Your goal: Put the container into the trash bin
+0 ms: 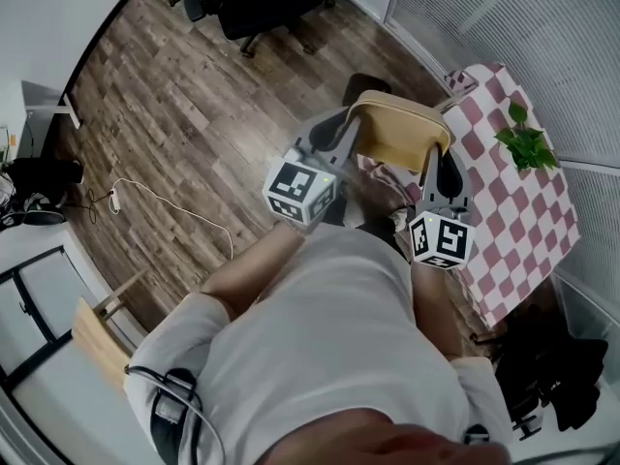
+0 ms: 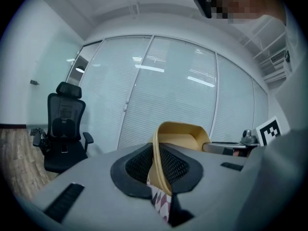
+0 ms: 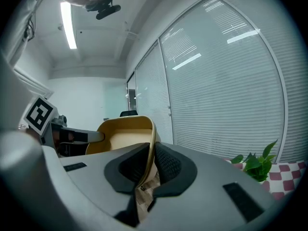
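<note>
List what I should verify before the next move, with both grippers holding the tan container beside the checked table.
1. Left gripper grip: jaws are closed on one rim of the tan plastic container. Ok.
2. Right gripper grip: jaws are closed on the opposite rim. Ok.
3. Container contents: the inside that shows in both gripper views looks bare. Ok, as far as can be seen.
4. Green leafy plant: it stands on the pink-and-white checked tablecloth, apart from the container. Ok.
5. Trash bin located: no view shows a bin that can be made out. Cannot tell.
</note>
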